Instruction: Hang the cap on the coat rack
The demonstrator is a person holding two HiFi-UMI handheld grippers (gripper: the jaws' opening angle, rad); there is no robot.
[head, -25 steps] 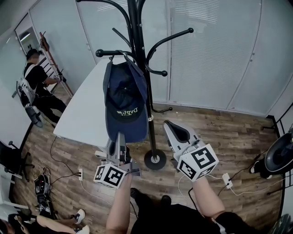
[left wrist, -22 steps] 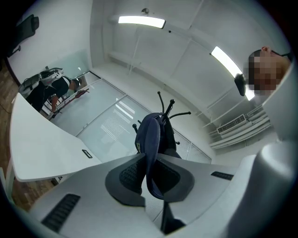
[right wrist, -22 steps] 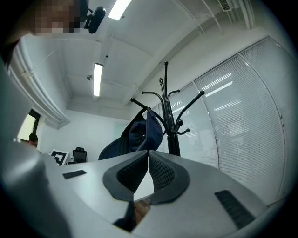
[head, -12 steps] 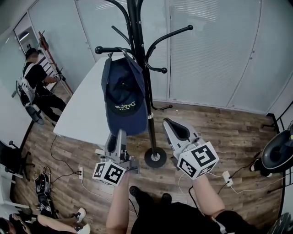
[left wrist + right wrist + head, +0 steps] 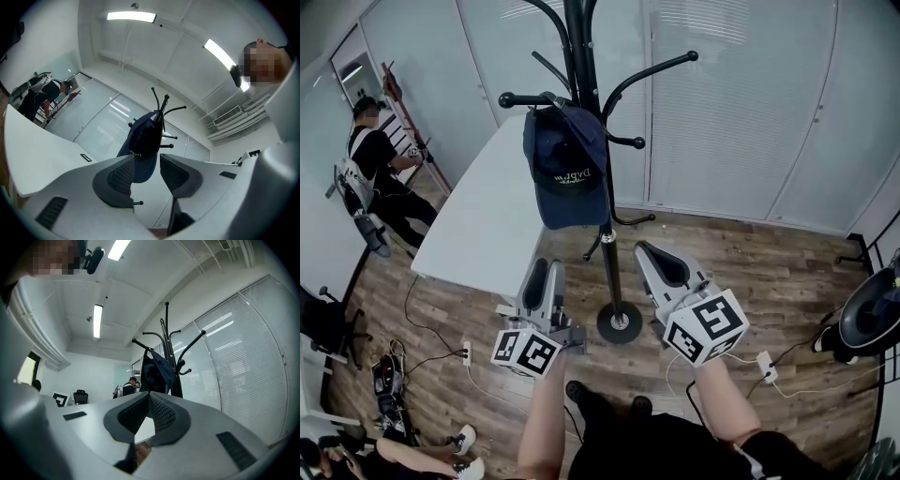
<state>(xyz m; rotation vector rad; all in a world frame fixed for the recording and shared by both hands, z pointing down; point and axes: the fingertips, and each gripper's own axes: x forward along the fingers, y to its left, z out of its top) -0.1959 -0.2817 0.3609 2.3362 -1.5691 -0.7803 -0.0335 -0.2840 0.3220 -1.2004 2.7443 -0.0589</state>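
Observation:
A dark blue cap (image 5: 567,173) hangs by its back strap from a hook of the black coat rack (image 5: 607,246), brim downward. My left gripper (image 5: 542,272) is below the cap and well apart from it. Its jaws are opening and nothing is between them. In the left gripper view the cap (image 5: 143,145) shows beyond the gap of the left gripper (image 5: 147,161). My right gripper (image 5: 652,262) stands right of the rack's pole, shut and empty. In the right gripper view the cap (image 5: 157,373) and the rack (image 5: 171,362) rise beyond the closed tips of the right gripper (image 5: 149,397).
A white table (image 5: 478,225) stands left of the rack. The rack's round base (image 5: 619,323) rests on the wood floor between my grippers. A person (image 5: 370,159) stands at far left. Cables and a power strip (image 5: 764,367) lie at the right, near a dark fan (image 5: 872,323).
The left gripper has let go of the cap's brim, opened and drawn down away from it. The cap has swung back toward the pole. The right gripper has stayed put.

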